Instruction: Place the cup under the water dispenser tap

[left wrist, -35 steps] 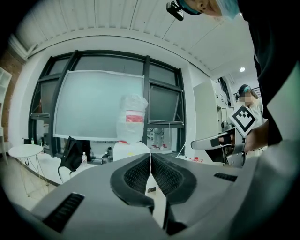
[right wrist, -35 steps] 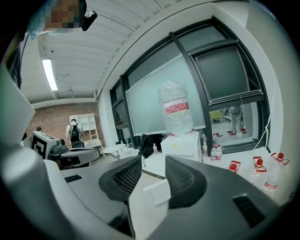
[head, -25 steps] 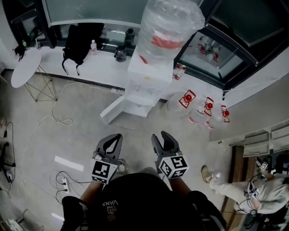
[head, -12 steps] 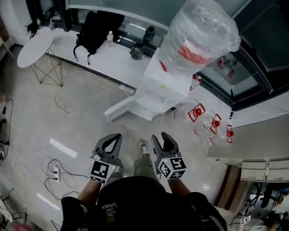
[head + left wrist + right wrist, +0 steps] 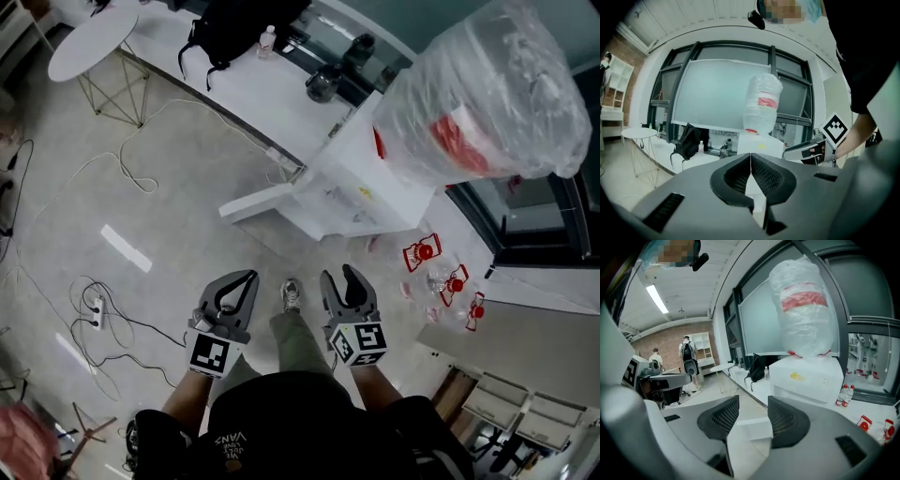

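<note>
The white water dispenser (image 5: 375, 178) stands at the upper right of the head view, topped by a big bottle (image 5: 487, 103) wrapped in clear plastic. No cup shows in any view, and the tap is hidden from me. My left gripper (image 5: 242, 281) is held low in front of the person with its jaw tips touching and nothing between them. My right gripper (image 5: 339, 277) is beside it, jaws apart and empty. The left gripper (image 5: 750, 157) and the right gripper (image 5: 753, 401) both point at the dispenser (image 5: 759, 143) (image 5: 811, 378), still some way off.
A white ledge (image 5: 234, 94) along the window carries a black backpack (image 5: 234, 23) and a small bottle (image 5: 269, 39). A round white table (image 5: 94, 42) stands at far left. Cables and a power strip (image 5: 98, 305) lie on the floor. Several red-capped jugs (image 5: 441, 272) sit right of the dispenser.
The person has walked toward the dispenser, which now looks larger and sits further right in the head view. Both grippers have moved forward with the person, side by side.
</note>
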Available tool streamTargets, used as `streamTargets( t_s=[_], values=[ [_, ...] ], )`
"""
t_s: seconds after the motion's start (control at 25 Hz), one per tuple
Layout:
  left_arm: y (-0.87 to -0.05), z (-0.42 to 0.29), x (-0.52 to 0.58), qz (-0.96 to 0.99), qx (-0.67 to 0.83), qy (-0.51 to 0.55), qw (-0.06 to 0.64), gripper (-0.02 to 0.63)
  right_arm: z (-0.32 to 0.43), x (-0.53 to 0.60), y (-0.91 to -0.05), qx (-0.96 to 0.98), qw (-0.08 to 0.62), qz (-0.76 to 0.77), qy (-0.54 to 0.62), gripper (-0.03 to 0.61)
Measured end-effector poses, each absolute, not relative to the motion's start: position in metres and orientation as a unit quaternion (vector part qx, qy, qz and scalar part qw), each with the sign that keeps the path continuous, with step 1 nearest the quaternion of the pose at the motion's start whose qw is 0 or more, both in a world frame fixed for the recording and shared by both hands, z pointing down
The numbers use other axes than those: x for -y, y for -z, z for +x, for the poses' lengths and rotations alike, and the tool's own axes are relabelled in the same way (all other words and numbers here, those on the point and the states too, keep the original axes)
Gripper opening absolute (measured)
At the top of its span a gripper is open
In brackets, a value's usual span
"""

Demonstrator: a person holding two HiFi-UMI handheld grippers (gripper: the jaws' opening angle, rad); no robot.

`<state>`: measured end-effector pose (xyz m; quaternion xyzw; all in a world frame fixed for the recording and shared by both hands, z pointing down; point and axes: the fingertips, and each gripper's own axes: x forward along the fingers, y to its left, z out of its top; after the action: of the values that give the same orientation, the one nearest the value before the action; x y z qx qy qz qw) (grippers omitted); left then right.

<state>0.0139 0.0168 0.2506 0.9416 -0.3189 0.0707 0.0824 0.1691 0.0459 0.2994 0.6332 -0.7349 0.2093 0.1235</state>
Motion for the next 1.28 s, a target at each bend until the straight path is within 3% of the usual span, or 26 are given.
streamTargets(
  t_s=[0.24, 0.84, 1.28],
  values=[
    [-0.302, 0.030, 0.009, 0.943, 0.318, -0.089, 0.047, 0.020, 0.180, -0.011, -0.377, 0.741, 0.151, 0.619, -0.211, 0.172],
    [-0.488, 0.028, 0.038, 0.925, 0.341, -0.117, 0.124, 0.020, 0.192, 0.040, -0.607, 0.724, 0.223, 0.598, -0.261, 0.172],
    [-0.601, 0.030, 0.055, 0.924, 0.344, -0.108, 0.130, 0.020, 0.228, 0.057, -0.800, 0.690, 0.340, 0.587, -0.252, 0.172]
  ],
)
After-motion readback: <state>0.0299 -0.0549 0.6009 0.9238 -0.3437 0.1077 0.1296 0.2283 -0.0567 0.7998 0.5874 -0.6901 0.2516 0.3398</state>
